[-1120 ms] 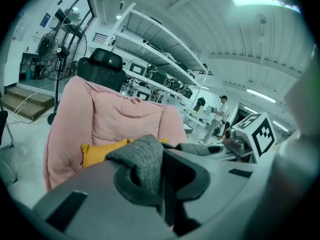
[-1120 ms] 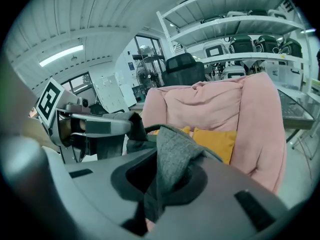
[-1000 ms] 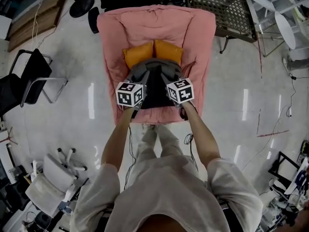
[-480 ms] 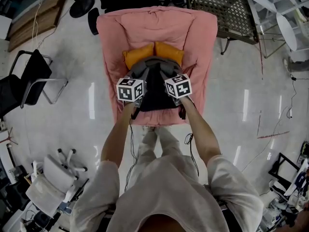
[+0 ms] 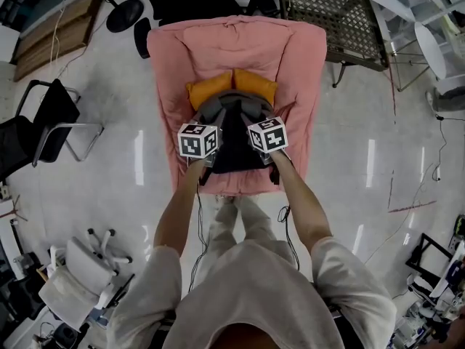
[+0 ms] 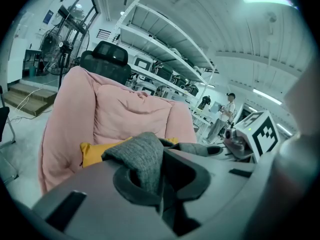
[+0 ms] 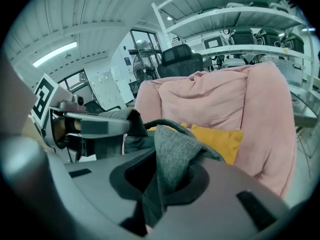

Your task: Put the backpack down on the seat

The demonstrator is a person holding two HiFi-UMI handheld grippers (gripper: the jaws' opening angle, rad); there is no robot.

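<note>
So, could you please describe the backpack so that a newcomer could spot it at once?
Find the big pink fabric-draped armchair mid-floor. At its seat, in front of the orange fabric cushion, is the grey-and-black fabric backpack, the only dark thing there, gripped by the left claw and right claw.

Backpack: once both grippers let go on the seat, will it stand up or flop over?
Probably floppy: the backpack fabric bunches and folds where the left gripper and right gripper pinch it. It may slump rather than stand, though the orange cushions behind it could prop it. The soft pink seat likely stops sliding.
</note>
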